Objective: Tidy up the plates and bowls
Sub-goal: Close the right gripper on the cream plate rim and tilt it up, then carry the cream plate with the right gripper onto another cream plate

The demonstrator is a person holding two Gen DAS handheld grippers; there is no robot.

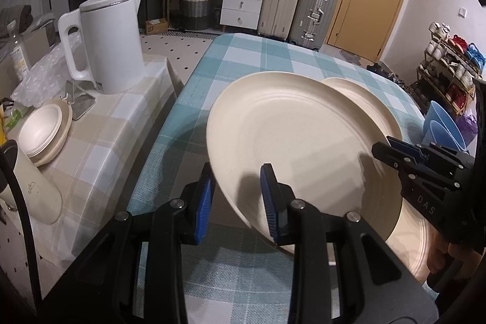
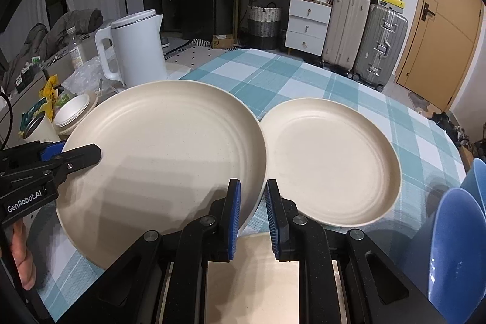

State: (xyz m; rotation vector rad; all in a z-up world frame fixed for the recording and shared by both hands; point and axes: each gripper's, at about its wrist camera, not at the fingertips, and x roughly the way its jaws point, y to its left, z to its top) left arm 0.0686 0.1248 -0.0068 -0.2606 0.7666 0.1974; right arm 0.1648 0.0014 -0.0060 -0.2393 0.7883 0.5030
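A large cream plate (image 1: 288, 141) (image 2: 164, 148) hangs tilted just above the blue checked table (image 1: 243, 66), held from both sides. My left gripper (image 1: 238, 202) (image 2: 91, 154) is shut on its left rim. On the opposite rim my right gripper (image 2: 253, 208) (image 1: 382, 148) is shut too. A smaller cream plate (image 2: 331, 163) (image 1: 364, 99) lies flat on the cloth just right of it. Part of another cream plate (image 2: 252, 269) (image 1: 413, 245) shows under the right gripper.
A side table on the left carries a stack of cream bowls (image 1: 42, 129) (image 2: 73, 111), a white kettle (image 1: 106, 41) (image 2: 136, 47) and a cream tumbler (image 1: 36, 190). Blue bowls (image 2: 455, 248) (image 1: 443, 126) stand at the table's right edge. Suitcases and drawers line the far wall.
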